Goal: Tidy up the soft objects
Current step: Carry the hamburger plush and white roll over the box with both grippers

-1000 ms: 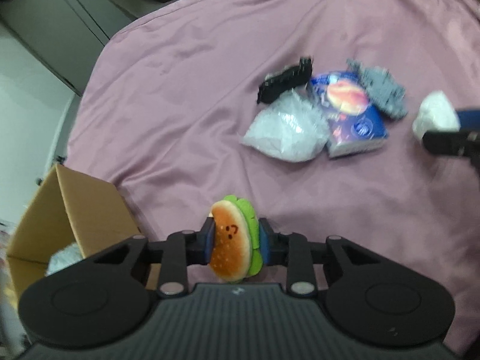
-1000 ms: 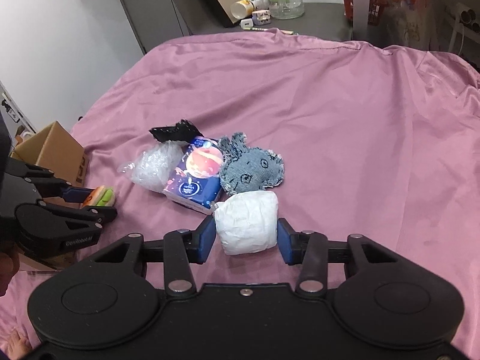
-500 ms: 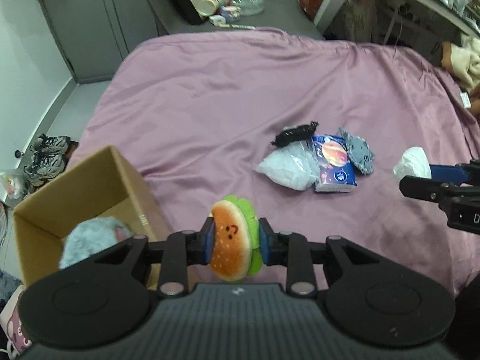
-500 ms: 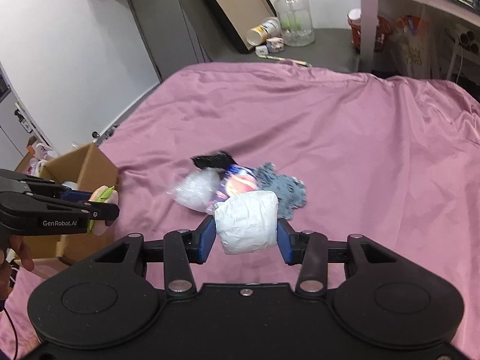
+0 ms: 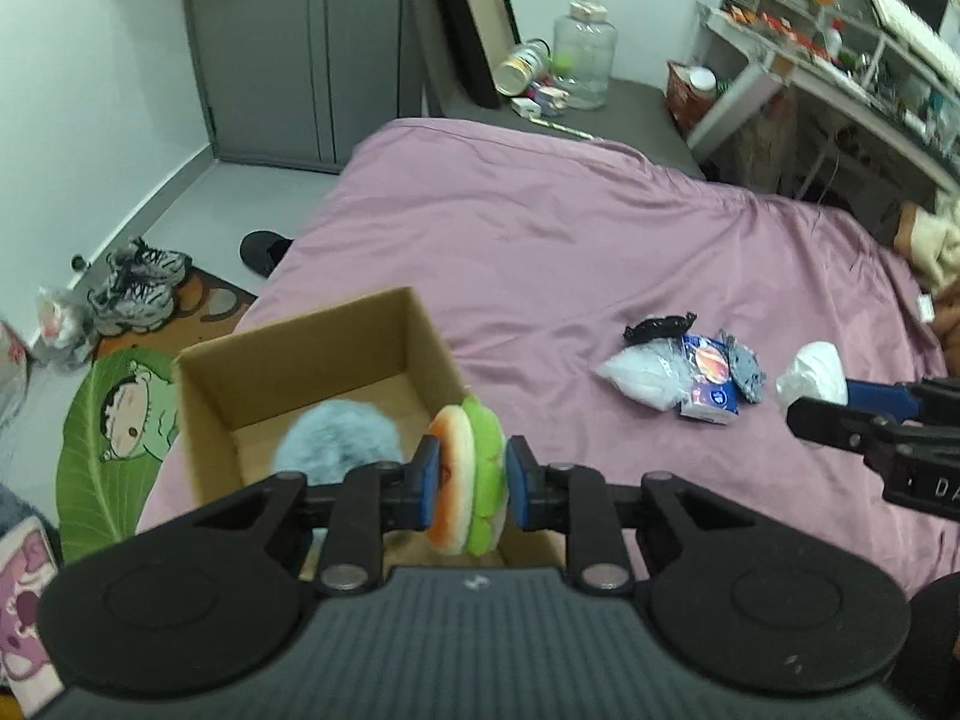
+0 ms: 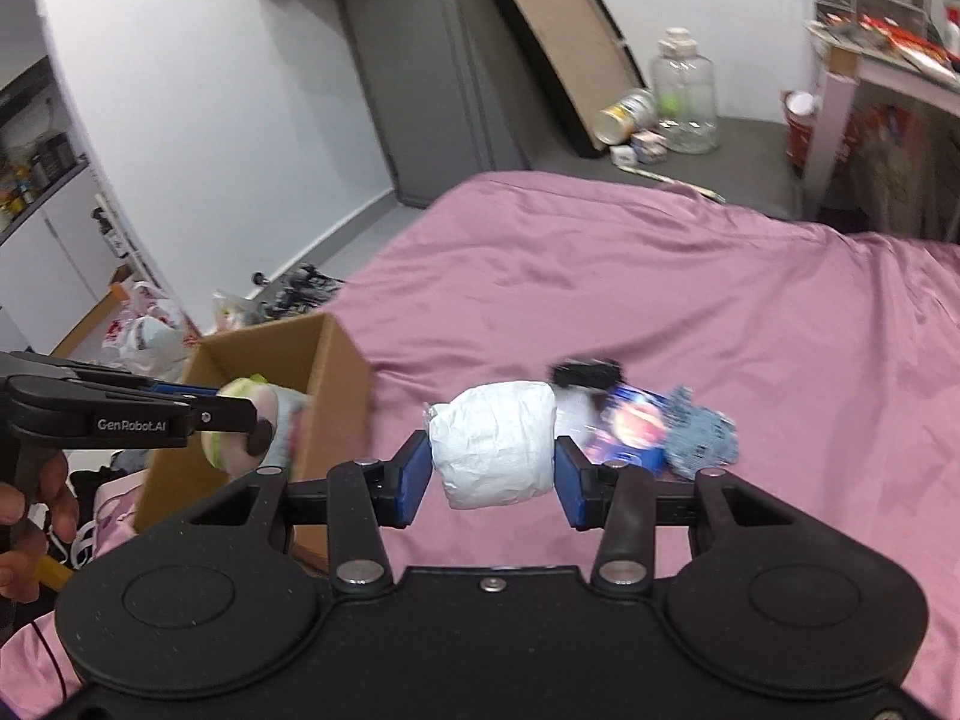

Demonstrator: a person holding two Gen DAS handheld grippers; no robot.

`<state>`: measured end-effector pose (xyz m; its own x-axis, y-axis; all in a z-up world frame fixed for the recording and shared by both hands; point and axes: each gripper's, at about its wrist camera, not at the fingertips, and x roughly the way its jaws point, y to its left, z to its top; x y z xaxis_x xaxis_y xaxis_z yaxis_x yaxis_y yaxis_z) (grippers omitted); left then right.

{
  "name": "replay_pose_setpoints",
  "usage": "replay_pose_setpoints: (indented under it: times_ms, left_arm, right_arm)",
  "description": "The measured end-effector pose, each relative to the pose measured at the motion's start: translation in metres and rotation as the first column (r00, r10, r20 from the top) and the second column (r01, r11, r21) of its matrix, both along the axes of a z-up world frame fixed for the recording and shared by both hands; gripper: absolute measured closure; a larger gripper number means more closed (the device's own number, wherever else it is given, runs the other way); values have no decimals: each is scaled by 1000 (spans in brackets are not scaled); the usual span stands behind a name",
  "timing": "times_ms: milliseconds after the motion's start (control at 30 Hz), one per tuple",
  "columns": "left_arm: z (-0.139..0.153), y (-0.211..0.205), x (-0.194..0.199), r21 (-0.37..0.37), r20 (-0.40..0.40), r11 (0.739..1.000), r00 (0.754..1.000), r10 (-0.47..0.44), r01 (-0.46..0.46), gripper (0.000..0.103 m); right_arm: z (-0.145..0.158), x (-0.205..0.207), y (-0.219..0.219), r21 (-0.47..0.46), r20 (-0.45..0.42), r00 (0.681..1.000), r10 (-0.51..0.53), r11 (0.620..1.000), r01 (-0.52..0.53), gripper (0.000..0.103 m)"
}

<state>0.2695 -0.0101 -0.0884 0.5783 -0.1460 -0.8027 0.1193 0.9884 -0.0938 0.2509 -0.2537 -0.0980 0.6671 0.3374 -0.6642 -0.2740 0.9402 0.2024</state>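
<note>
Pink bedding (image 5: 540, 240) carries our open cardboard box (image 5: 312, 354), a grey fluffy toy (image 5: 339, 435) inside. Over it our left gripper (image 5: 468, 477) pinches the burger plush (image 5: 465, 474); our right gripper (image 6: 493, 467) squeezes a white bundle (image 6: 493, 441) aloft.

glass jar (image 5: 583, 52), sneakers (image 5: 135, 284), leaf-shaped rug (image 5: 114, 444), cluttered desk (image 5: 864, 60)

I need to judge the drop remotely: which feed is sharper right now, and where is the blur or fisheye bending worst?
Left wrist view: mostly sharp; burger plush in the left gripper and the cardboard box read clearly, and the room edges bow. Right wrist view: motion-smeared; box edge and black item streak, while the white bundle in the right gripper stays crisp.
</note>
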Motion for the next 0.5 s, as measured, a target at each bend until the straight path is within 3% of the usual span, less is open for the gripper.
replay_pose_setpoints:
  times_ms: [233,367,500]
  left_arm:
    - [-4,44,-12,-33,4,997,998,63,-63,92]
    - [-14,62,-17,-76,-15,994,996,83,-84,92]
    - [-22,72,-29,-71,-18,994,996,84,-85,92]
  right_arm:
    - [12,-12,42,-2,25,999,41,999,-40,60]
    - [13,-15,64,-11,20,998,57,998,-57,60]
    - [12,-19,87,-30,22,997,79,997,-78,60]
